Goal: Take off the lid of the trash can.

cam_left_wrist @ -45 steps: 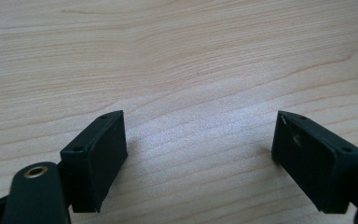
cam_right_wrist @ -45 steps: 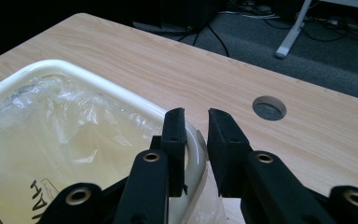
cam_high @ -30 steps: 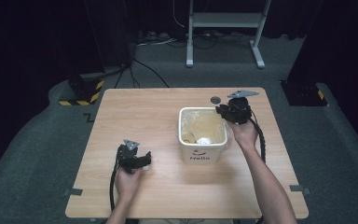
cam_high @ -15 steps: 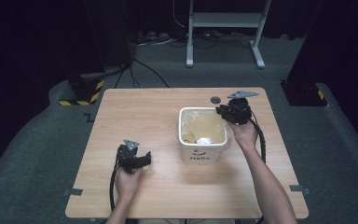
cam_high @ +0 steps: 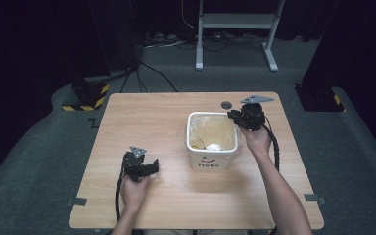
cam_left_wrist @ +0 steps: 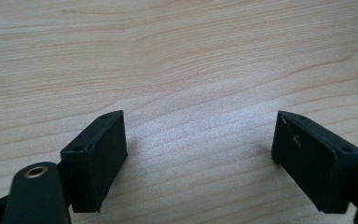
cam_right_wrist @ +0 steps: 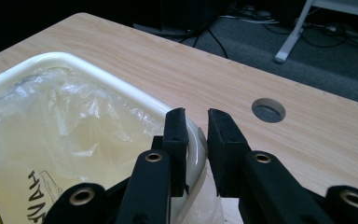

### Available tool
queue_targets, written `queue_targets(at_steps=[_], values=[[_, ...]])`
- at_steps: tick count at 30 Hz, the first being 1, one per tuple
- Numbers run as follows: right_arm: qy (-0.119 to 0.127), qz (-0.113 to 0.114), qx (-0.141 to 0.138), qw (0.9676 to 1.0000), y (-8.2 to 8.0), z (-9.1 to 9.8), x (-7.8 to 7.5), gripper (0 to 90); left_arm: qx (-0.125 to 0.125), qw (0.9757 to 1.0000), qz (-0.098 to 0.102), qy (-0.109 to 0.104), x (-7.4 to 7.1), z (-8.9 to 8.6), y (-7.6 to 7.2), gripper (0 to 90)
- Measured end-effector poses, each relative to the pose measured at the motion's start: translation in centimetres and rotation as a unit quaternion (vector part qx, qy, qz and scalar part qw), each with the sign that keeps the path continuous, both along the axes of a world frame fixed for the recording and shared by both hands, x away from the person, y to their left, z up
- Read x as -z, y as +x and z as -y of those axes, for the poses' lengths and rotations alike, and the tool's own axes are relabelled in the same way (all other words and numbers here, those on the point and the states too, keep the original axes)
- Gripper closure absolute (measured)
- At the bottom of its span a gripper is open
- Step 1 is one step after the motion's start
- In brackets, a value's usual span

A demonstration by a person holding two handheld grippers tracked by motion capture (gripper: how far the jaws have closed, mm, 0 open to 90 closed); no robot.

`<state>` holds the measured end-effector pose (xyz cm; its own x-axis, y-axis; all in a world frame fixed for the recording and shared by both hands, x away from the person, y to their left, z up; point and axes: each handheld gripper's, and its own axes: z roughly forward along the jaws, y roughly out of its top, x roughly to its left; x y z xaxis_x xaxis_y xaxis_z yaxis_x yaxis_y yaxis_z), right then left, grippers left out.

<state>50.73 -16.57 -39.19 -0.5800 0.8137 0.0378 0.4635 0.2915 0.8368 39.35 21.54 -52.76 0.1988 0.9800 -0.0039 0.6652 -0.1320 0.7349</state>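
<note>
The right gripper [cam_right_wrist: 196, 140] has its fingers [cam_right_wrist: 176, 140] set astride the far right corner of the white bin's [cam_high: 212, 159] rim [cam_right_wrist: 196, 140]: one finger inside against the clear plastic liner [cam_right_wrist: 74, 126], the other outside the wall. The fingers have just been closing; the gap is narrow, with rim and liner edge between them, though I cannot tell whether the pads press yet. The step in hand looks like pinching the liner at that corner. The next move likely calls for a firm pinch on the film alone rather than the hard rim, then a lift, with the bin kept from rising too.

The left gripper [cam_high: 139, 166] rests well to the left of the bin, near the front; its fingers [cam_left_wrist: 98, 158] stand wide over bare wood, holding nothing.

The bin sits right of centre on the tabletop [cam_high: 147, 122], crumpled paper [cam_high: 213, 146] inside, "Hello" on its front wall. Just beyond the bin is a round cable hole [cam_high: 225, 105]. The tabletop is pale wood grain; around it lie grey carpet, a dark room, a metal stand [cam_high: 235, 34] and floor cables [cam_high: 166, 41] behind.
</note>
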Motion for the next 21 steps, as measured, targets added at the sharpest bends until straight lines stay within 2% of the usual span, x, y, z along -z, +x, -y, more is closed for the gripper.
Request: queue_targets(at_steps=[5,9,21], values=[[-0.006,0.007,0.004,1.0,-0.16,-0.16,-0.13,79.4,0.0,1.0,0.0,0.0,0.0,0.01,0.0,18.2],[-0.003,0.004,0.003,1.0,-0.02,-0.09,0.03,79.4,0.0,1.0,0.0,0.0,0.0,0.01,-0.01,18.2],[-0.003,0.014,-0.002,0.9999,-0.26,0.01,-0.26,79.7,-0.001,1.0,0.0,0.0,0.0,0.02,-0.02,18.2]])
